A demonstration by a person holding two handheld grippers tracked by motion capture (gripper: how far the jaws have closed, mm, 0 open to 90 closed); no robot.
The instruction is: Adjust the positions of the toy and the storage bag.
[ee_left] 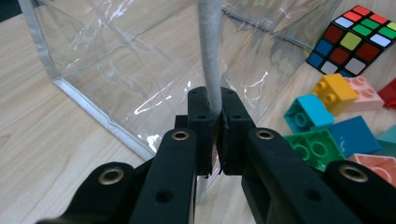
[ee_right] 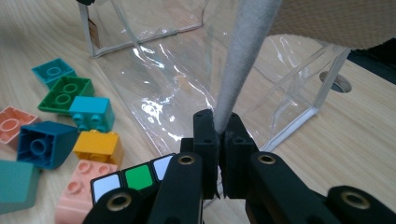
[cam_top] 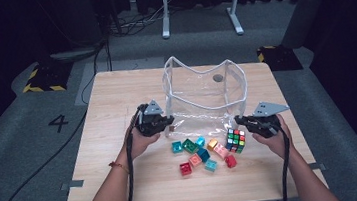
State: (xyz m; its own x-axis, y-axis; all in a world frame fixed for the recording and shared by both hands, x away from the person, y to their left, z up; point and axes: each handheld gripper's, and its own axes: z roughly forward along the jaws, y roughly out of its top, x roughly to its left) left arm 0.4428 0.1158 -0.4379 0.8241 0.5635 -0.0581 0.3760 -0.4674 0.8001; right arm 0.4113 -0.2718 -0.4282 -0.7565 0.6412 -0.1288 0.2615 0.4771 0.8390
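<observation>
One clear plastic bag (cam_top: 205, 95), one puzzle cube (cam_top: 236, 140), nine toy bricks (cam_top: 199, 154), two grippers and one wooden table (cam_top: 117, 112).

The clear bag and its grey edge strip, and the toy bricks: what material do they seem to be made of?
Clear bag: likely soft see-through plastic film, glossy; it creases and catches glare. Grey edge strip: apparently woven fabric tape, matte and slightly fuzzy. Toy bricks: probably hard moulded plastic, smooth with a soft sheen, crisp studs on top.
</observation>
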